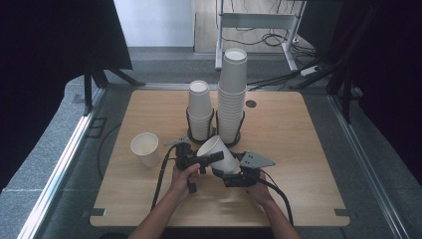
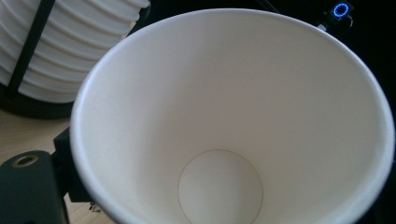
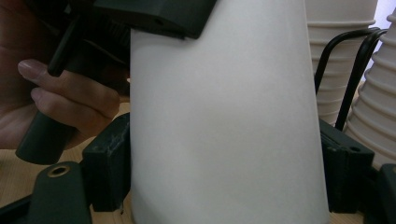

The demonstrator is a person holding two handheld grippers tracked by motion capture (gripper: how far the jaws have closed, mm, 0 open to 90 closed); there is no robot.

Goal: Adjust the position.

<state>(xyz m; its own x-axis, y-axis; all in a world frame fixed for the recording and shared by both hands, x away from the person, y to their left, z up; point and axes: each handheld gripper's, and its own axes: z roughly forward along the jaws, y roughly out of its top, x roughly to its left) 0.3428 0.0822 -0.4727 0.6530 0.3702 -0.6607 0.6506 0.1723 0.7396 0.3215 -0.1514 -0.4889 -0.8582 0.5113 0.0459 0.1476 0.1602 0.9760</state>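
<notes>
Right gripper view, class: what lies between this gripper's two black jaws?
A tilted white paper cup lies between them, its sides against both pads of the right gripper, as the right gripper view shows.

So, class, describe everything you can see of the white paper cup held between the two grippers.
The white paper cup is a plain, empty, tapered cup with a rolled rim and a round base disc. It is tilted, mouth towards the left gripper, which is at its rim. The right gripper clamps its lower wall from both sides. It is in front of two cup stacks.

Both forearms reach in, left gripper [image 1: 211, 158] and right gripper [image 1: 230, 172] meeting, right jaws clamped.
</notes>
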